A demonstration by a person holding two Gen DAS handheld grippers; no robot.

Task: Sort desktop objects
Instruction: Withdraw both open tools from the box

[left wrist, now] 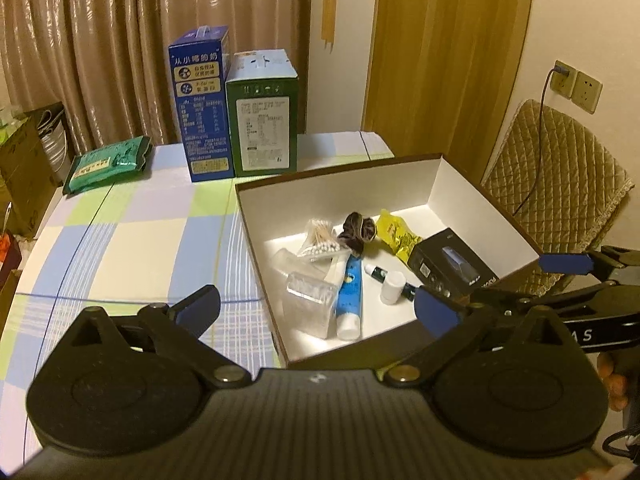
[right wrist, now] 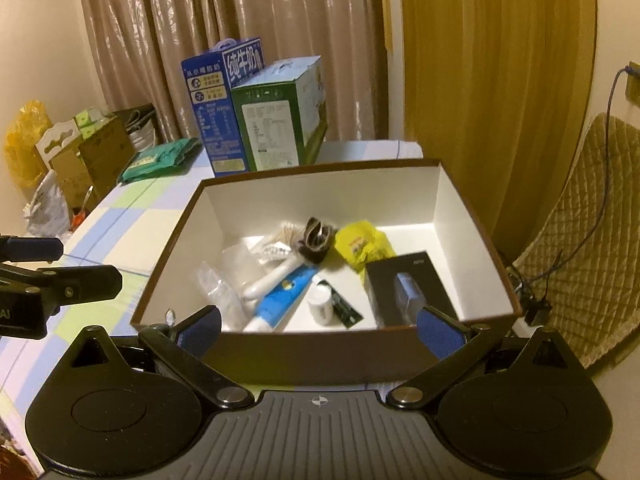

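A home room: curtains, checked tablecloth, milk cartons and a quilted chair.

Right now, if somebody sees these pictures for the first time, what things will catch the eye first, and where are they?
First comes the open brown box with white walls, on the checked tablecloth, holding small things such as a blue tube and a black carton. Behind it, two tall cartons stand side by side: a blue carton and a green carton. Both grippers are open and empty.
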